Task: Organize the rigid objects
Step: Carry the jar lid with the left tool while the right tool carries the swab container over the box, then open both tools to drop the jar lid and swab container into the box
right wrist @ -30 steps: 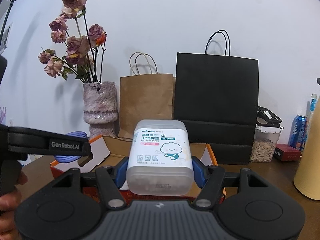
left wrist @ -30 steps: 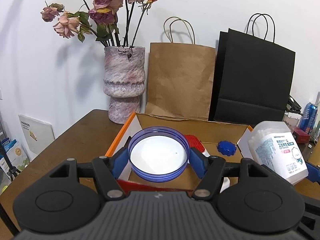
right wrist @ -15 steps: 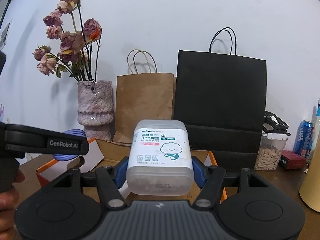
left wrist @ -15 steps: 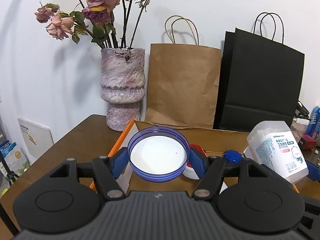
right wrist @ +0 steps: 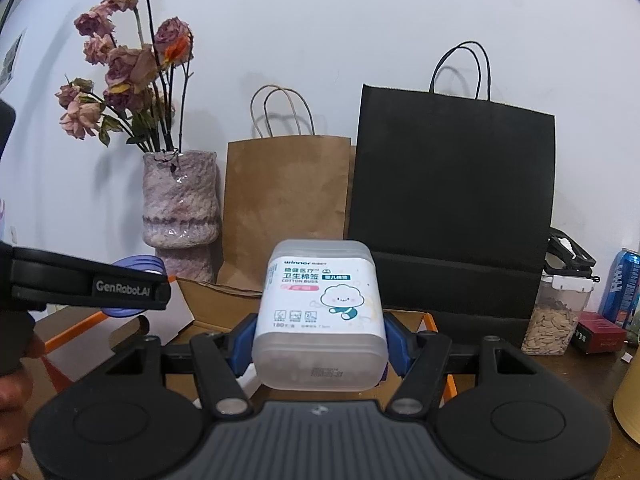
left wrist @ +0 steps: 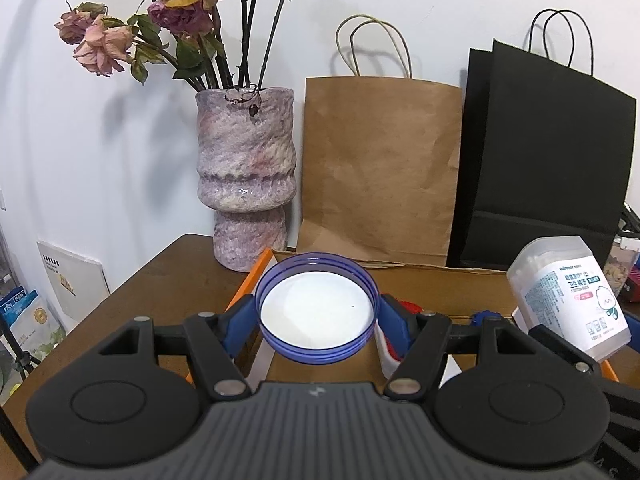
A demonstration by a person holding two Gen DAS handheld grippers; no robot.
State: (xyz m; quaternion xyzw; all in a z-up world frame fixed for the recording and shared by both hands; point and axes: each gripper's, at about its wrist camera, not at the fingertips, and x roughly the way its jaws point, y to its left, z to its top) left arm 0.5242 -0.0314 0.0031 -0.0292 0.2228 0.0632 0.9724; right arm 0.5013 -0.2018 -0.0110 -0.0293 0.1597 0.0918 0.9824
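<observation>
So the left gripper [left wrist: 318,322] has its jaws about half open, blue pads pinched on either side of a round translucent blue plastic lid with a white inside [left wrist: 317,312], open face tilted up at the camera. It hangs above the near left corner of a shallow brown cardboard box with an orange rim [left wrist: 436,280] on the dark wooden tabletop [left wrist: 160,280].

The right gripper [right wrist: 319,346] is clamped the same way, jaws partway open on the sides of a frosted, rounded rectangular plastic tub of cotton buds with a white printed label [right wrist: 320,312], held up over the same box.

Behind it: a chunky mottled pink-purple ceramic vase of dried roses [left wrist: 246,184], a matte brown paper bag with twine handles [left wrist: 380,168] and a black paper bag [left wrist: 544,152], all against the white wall.

Compared with a second ago, both grips are unchanged, but vase and bags loom larger, and less of the box interior shows past the lid.
</observation>
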